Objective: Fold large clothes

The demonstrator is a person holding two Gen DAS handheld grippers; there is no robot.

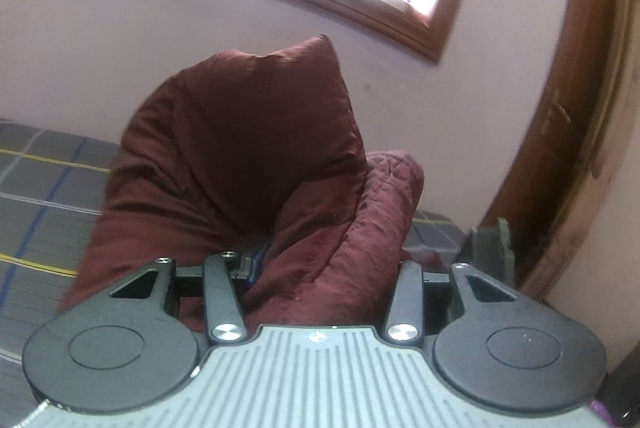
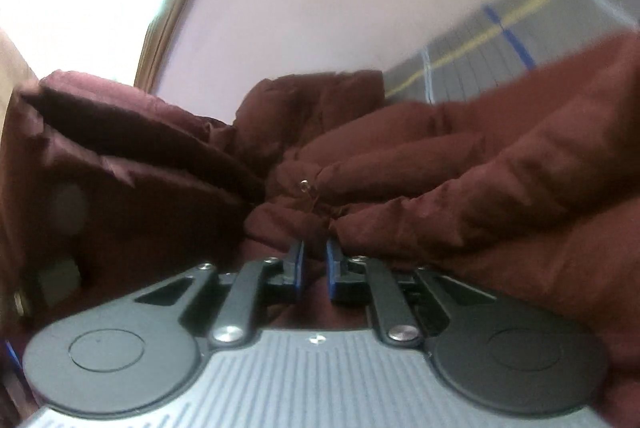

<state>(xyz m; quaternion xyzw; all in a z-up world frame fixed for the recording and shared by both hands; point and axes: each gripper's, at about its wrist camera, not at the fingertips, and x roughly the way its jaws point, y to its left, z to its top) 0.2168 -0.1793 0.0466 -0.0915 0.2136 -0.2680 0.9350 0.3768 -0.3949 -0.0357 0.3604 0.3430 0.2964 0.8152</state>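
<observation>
Maroon quilted fabric is filling both views as we are folding a padded jacket (image 1: 248, 147) on a bed (image 1: 44, 195) covered in a grey checked sheet. Our left gripper (image 1: 372, 256) is working with its fingers spread wide, a thick roll of the jacket bulging between them and rising in a peak toward the wall (image 1: 100, 39). Our right gripper (image 2: 314, 260) is pinching a gathered fold near a small metal ring (image 2: 304, 184), its blue-padded fingers (image 2: 297, 264) nearly together. To fold cleanly, we judge, the left should be closing on the roll's edge before both are lifting level, drawing the padding taut so it lands flat.
</observation>
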